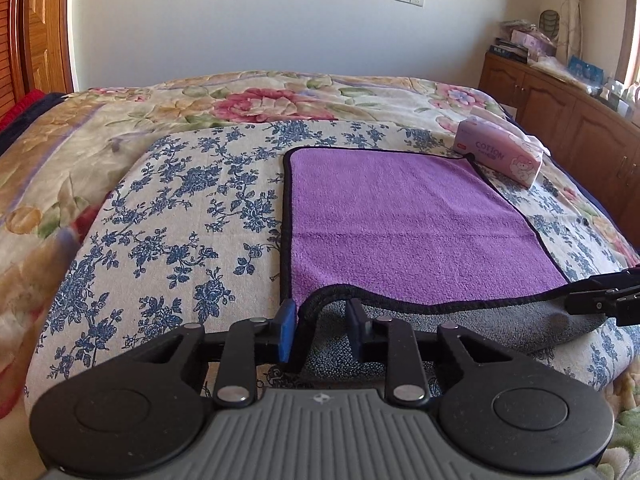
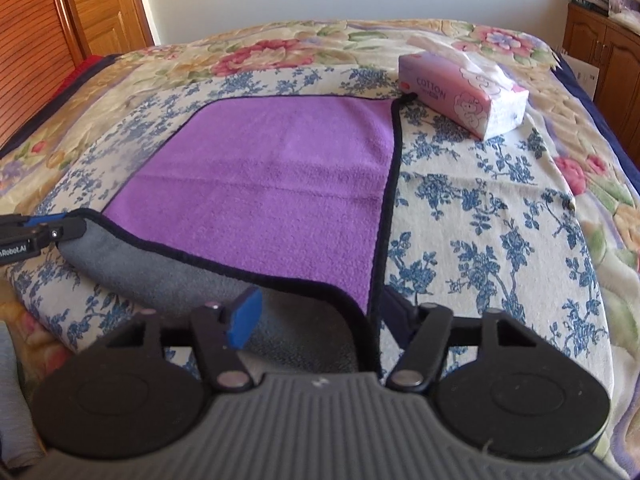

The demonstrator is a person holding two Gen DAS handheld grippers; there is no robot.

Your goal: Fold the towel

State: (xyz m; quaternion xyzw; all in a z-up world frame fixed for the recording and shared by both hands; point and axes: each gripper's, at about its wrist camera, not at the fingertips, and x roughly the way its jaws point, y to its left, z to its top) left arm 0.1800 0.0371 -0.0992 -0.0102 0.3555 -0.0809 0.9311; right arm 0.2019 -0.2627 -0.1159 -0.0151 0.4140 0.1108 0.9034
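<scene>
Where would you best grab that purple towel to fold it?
By its two near corners, coming from the near edge. The purple towel lies flat, but that edge is already curled up, grey underside showing, so fingers can get around it. The left gripper and right gripper each straddle one corner.

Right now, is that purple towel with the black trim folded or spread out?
Mostly spread: the purple towel with black trim lies flat, only its near edge lifted, grey underside showing.

Bright daylight enters from the right, washing the wall [image 1: 240,32] pale and lighting the bed [image 1: 168,216] evenly, with soft, faint shadows. Fisheye distortion bends the wooden door [image 2: 100,4] and cabinet [image 1: 560,120] at the edges. The left margin of the left wrist view smears with blur
</scene>
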